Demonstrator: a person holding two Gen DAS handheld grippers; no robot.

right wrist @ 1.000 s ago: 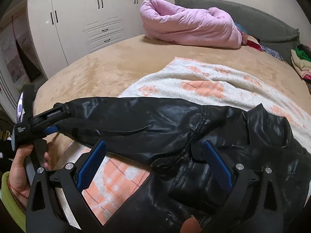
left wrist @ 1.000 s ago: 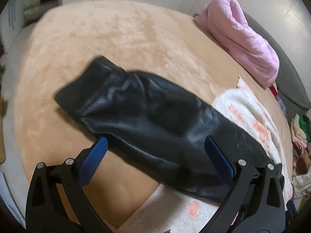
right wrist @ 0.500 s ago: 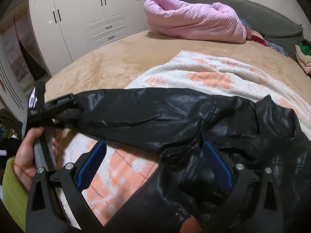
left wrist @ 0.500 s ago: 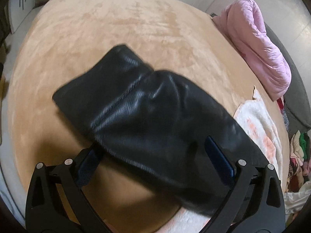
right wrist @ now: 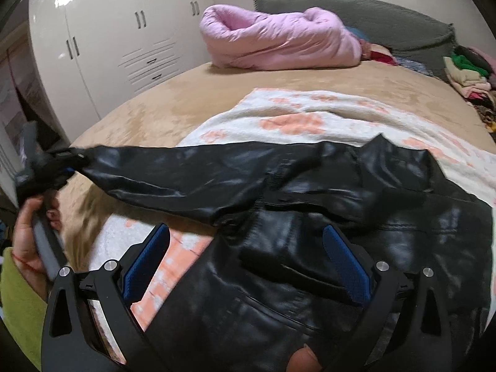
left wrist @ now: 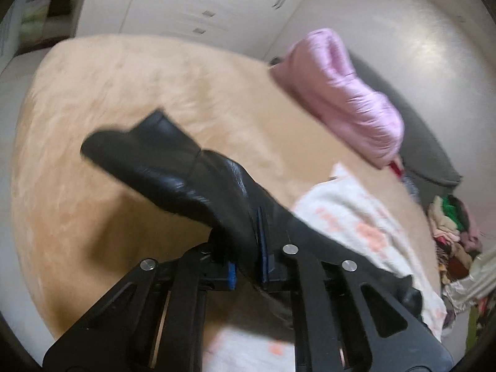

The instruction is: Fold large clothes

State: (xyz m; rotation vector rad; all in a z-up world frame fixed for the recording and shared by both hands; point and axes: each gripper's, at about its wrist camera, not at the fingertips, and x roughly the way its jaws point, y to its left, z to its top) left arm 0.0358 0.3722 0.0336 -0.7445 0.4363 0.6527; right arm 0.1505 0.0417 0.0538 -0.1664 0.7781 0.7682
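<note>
both grippers, left gripper (left wrist: 248,257) and right gripper (right wrist: 245,263), are black angular frames with silver screws and blue ribbed pads (right wrist: 347,266). the bare-skinned left hand (right wrist: 31,238) wears a yellow-green sleeve (right wrist: 18,303).

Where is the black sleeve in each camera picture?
Left wrist view: the black sleeve runs from the middle down into the shut left gripper, cuff end pointing up-left.
Right wrist view: it stretches across the middle-left, with the left gripper clamped near its end.
Shared landmark: the pink quilt on the bed.
</note>
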